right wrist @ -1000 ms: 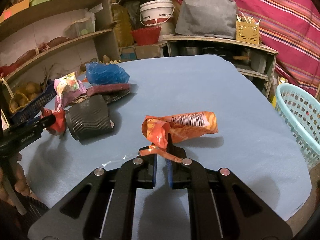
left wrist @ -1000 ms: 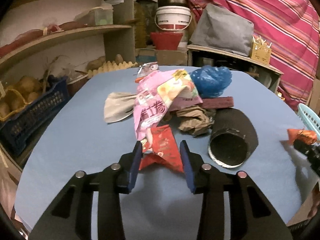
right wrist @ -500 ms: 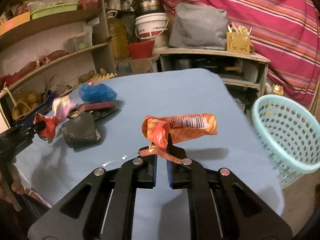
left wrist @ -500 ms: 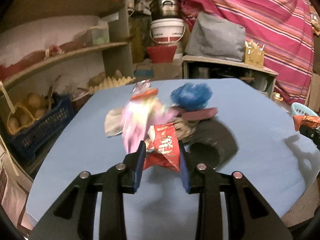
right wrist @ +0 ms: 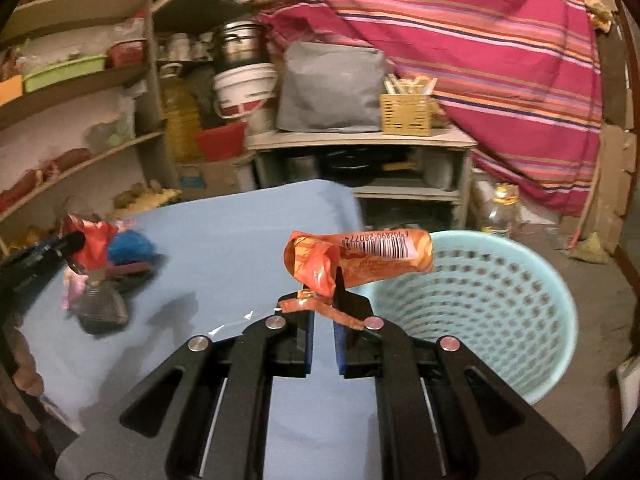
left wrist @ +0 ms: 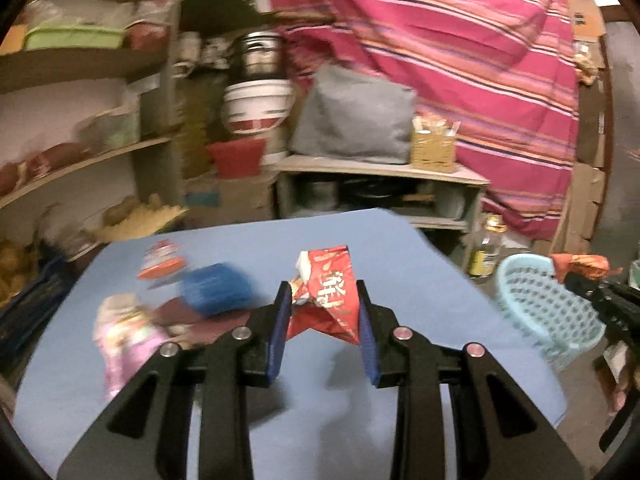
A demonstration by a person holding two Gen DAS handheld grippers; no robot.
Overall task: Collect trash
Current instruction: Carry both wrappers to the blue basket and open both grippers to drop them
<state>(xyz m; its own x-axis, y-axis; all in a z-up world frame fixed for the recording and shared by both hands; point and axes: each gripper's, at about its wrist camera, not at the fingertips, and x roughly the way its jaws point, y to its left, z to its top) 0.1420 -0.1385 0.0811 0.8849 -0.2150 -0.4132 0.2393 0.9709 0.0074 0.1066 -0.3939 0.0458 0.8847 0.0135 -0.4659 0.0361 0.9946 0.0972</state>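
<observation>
My left gripper (left wrist: 323,298) is shut on a crumpled red snack wrapper (left wrist: 327,292), held in the air over the blue table (left wrist: 248,368). My right gripper (right wrist: 323,292) is shut on an orange wrapper (right wrist: 360,258) with a barcode, held just left of the pale blue mesh basket (right wrist: 484,308). In the left wrist view the basket (left wrist: 536,304) stands beyond the table's right edge, with the right gripper (left wrist: 576,276) and its orange wrapper over it. The right wrist view shows the left gripper (right wrist: 74,242) at the far left with the red wrapper.
More trash lies on the table's left side: a pink wrapper (left wrist: 128,336), a blue plastic bag (left wrist: 216,288), a dark ribbed cylinder (right wrist: 100,308). Shelves (right wrist: 80,156) with food stand at the left. A low cabinet (right wrist: 360,160) and a striped cloth (right wrist: 480,52) rise behind.
Both grippers rose and swung right toward the basket, each carrying its wrapper. The left gripper lifted the red wrapper off the trash pile, which now lies lower left.
</observation>
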